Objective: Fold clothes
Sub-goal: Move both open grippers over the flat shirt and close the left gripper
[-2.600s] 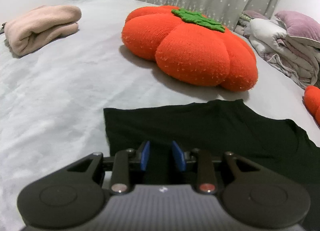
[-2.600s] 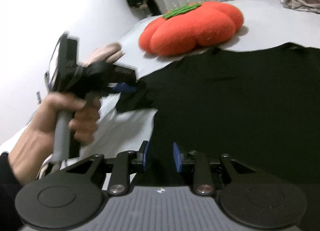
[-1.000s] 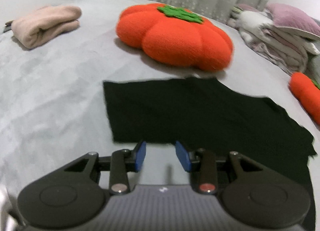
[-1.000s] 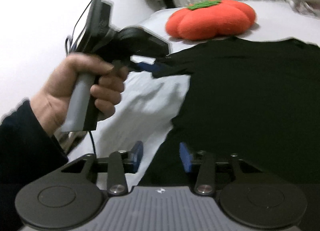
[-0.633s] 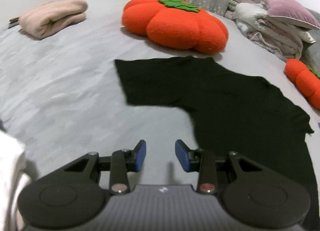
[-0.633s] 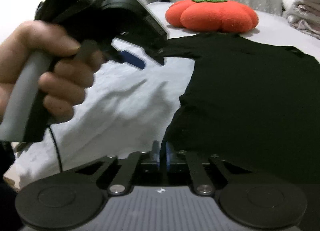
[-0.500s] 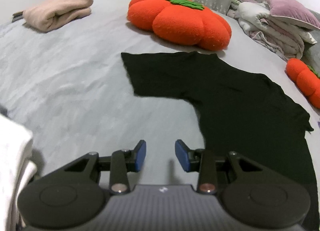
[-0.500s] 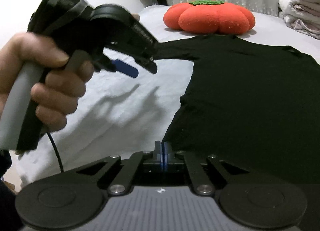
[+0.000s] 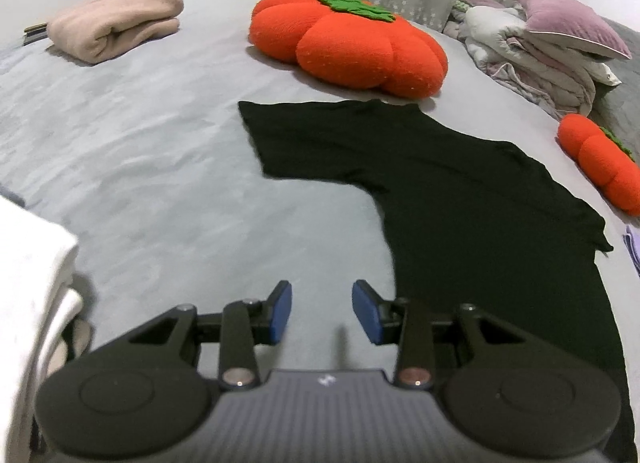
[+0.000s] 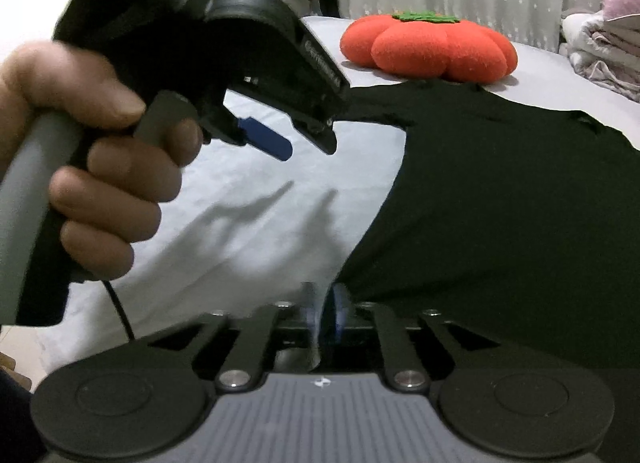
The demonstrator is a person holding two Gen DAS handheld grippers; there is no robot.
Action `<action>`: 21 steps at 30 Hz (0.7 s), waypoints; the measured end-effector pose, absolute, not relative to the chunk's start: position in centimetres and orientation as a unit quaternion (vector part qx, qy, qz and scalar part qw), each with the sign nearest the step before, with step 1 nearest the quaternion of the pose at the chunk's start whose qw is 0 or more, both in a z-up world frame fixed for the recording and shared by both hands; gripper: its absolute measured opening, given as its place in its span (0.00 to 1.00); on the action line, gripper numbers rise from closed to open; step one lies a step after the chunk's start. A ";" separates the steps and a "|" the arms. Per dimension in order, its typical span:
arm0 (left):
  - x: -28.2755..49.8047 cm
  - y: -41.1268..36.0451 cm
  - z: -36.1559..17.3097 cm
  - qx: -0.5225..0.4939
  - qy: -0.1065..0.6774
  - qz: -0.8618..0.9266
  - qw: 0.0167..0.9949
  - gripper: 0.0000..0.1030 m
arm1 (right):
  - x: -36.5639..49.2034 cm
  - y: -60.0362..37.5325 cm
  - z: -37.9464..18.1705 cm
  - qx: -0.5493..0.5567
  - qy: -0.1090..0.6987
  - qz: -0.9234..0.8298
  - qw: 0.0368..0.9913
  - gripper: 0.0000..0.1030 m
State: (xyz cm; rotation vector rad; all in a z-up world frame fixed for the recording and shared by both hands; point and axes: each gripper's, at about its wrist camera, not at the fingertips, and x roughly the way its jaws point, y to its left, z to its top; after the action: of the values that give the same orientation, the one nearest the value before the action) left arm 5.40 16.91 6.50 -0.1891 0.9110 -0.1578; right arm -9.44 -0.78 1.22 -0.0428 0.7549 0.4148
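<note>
A black T-shirt [image 9: 460, 203] lies spread flat on the grey bed [image 9: 140, 143], one sleeve pointing left. My left gripper [image 9: 322, 313] hovers over bare sheet just left of the shirt's side edge, its jaws opening, nothing between the blue pads. In the right wrist view a hand holds that left gripper [image 10: 308, 147] above the sheet. My right gripper [image 10: 325, 309] sits low at the near left corner of the shirt [image 10: 500, 203]. Its jaws are opening and blurred, a narrow gap between them. Whether the hem lies in that gap I cannot tell.
A big orange pumpkin cushion [image 9: 348, 47] sits beyond the shirt. A folded pink garment [image 9: 116, 25] lies far left, a white folded stack [image 9: 28, 283] near left. Piled bedding [image 9: 540, 47] and a smaller pumpkin cushion [image 9: 600, 159] are at the right.
My left gripper has drawn back from the sleeve toward the near edge, leaving the sleeve flat. My right gripper closed fully at the shirt's corner, then parted a little.
</note>
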 end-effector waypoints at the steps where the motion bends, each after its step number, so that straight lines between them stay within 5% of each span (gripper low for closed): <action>1: 5.1 17.1 6.5 -0.092 0.440 -0.075 0.890 0.36 | -9.8 -0.9 1.5 -0.016 0.364 0.204 0.909 0.32; 21: -8.9 14.8 5.1 -0.136 0.462 -0.113 0.869 0.32 | -16.0 -21.5 2.3 0.105 0.366 0.076 0.921 0.36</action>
State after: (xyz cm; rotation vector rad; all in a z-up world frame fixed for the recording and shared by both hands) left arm -8.91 14.84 5.07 -0.2844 0.9674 -0.2360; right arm -16.03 -21.49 2.28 0.2154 0.7526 0.1564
